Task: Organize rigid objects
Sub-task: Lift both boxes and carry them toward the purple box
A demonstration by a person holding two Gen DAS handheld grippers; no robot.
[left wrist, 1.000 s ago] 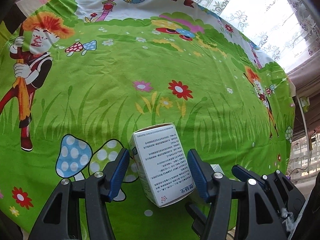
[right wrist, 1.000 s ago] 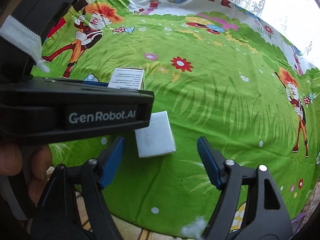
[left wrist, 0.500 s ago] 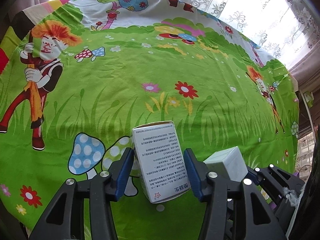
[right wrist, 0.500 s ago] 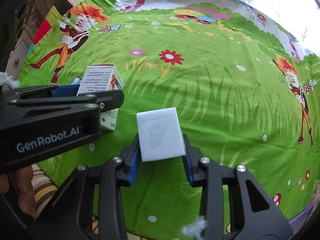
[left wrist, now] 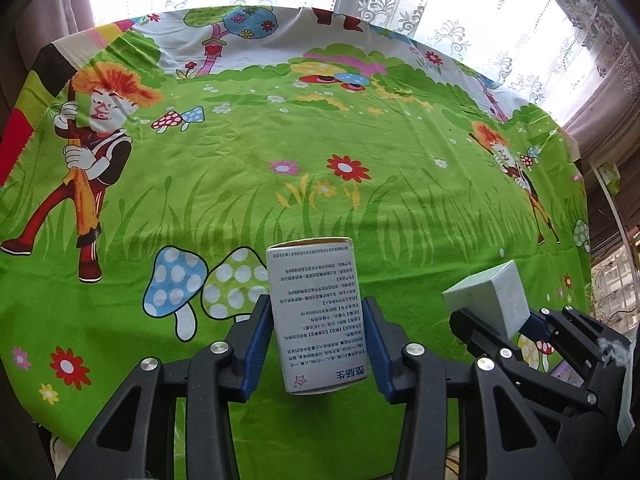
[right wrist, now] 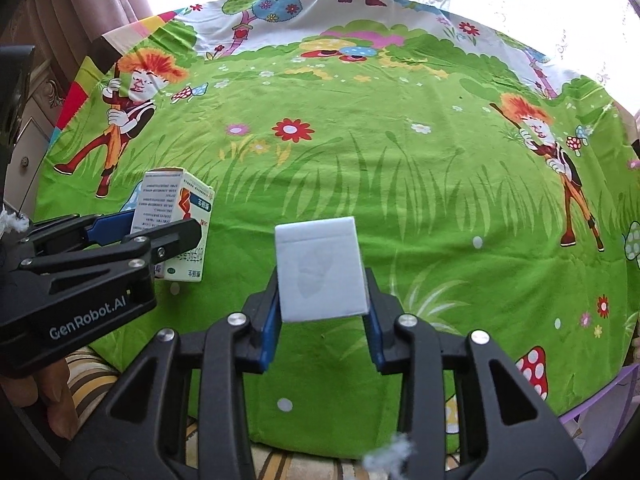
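Observation:
My left gripper (left wrist: 316, 340) is shut on a white medicine box (left wrist: 314, 316) with printed text, held above the near edge of the table. The same box (right wrist: 176, 220) shows at the left of the right wrist view, between the left gripper's blue pads. My right gripper (right wrist: 322, 312) is shut on a plain white block (right wrist: 320, 268), also lifted off the cloth. That block (left wrist: 488, 300) shows at the lower right of the left wrist view. The two grippers are side by side, left one to the left.
The table is covered with a bright green cartoon tablecloth (left wrist: 320, 140) with flowers, mushrooms and figures. Lace curtains (left wrist: 440, 8) and a bright window lie behind the far edge. A wooden cabinet (right wrist: 32, 128) stands at the left. Striped fabric (right wrist: 92, 380) shows below the near edge.
Both grippers closed, the left on the medicine box and the right on the white block, and both lifted their loads off the cloth and drew back toward the near edge.

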